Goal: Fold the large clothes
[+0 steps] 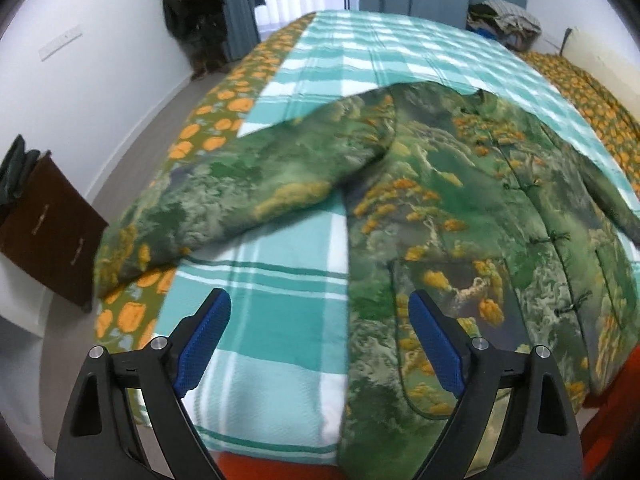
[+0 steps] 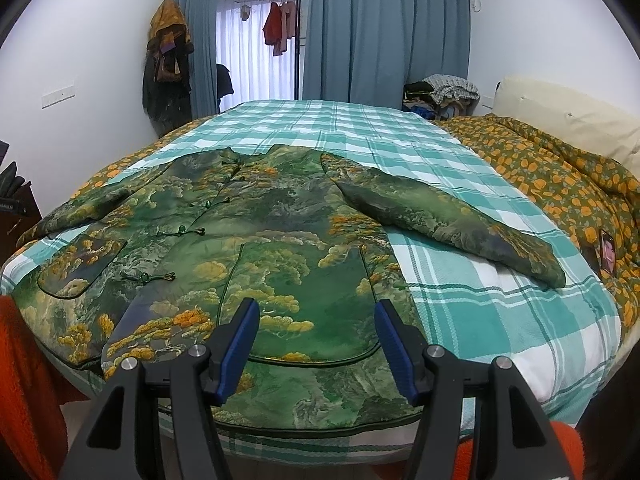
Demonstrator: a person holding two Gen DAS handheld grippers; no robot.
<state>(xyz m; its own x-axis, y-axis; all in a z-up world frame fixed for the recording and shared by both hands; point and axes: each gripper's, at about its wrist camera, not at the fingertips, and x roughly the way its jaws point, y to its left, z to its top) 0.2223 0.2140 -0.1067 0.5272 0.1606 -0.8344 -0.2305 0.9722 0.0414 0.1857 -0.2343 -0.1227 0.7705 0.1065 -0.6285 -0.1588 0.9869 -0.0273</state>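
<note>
Green brocade, printed with orange trees, is what the jacket (image 1: 460, 208) is made of; in the left wrist view it lies spread front-up on the bed (image 1: 280, 312), one sleeve (image 1: 240, 196) stretched out to the bed's edge. The left gripper (image 1: 320, 344) is held wide open above the hem side, nothing grasped. That sleeve is probably best pinched near the cuff and laid across the chest.

In the right wrist view the right gripper (image 2: 316, 344) is likewise wide open and empty over the hem (image 2: 320, 416). The other sleeve (image 2: 460, 220) should be folded in before the hem is lifted, and wrinkles smoothed out.
</note>
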